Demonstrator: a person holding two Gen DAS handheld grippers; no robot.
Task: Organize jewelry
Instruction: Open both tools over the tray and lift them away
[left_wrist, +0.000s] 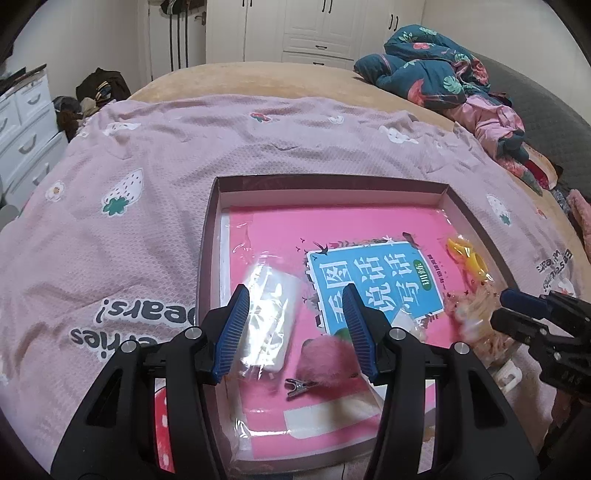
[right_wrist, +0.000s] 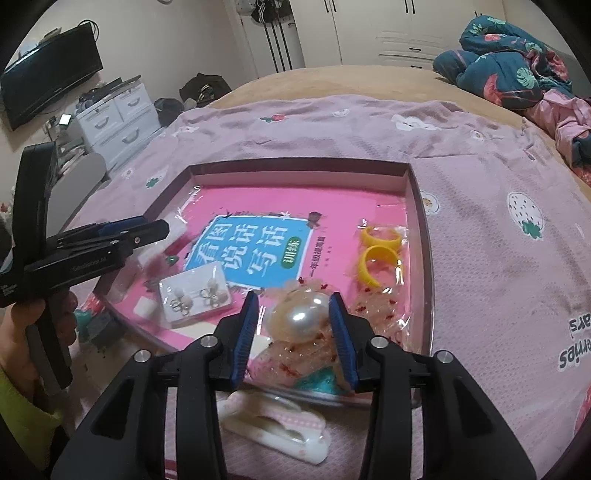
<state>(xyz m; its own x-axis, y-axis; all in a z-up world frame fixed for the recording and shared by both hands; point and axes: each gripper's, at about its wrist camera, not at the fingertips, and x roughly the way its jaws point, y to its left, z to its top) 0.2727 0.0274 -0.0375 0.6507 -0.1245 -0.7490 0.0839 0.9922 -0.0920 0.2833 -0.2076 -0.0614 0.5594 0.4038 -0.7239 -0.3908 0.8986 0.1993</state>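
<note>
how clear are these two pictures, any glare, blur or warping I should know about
Left wrist view: strong fisheye bending with dark corners; glare on the plastic over the earring packet; the right gripper and the wrapping beside it look blurred. Right wrist view: same warping; a bright highlight on the big pearl; the pink book and yellow rings look sharp.

Count of items, tray on bed

1 shallow tray (right_wrist: 415, 192) w/ 1 pink book (right_wrist: 258, 206) inside; 2 yellow rings (right_wrist: 380, 254) in 1 clear bag; 1 big pearl (right_wrist: 301, 315) in a crinkly wrapper; 1 white earring card (right_wrist: 194, 291) w/ approx 4 small pearl pcs, exact no. unclear; 1 pink pom-pom (left_wrist: 325, 356); 1 metal clip (left_wrist: 299, 386); 1 white hair clip (right_wrist: 277, 432) outside tray; 2 grippers: left (left_wrist: 295, 332), right (right_wrist: 293, 339).
</note>
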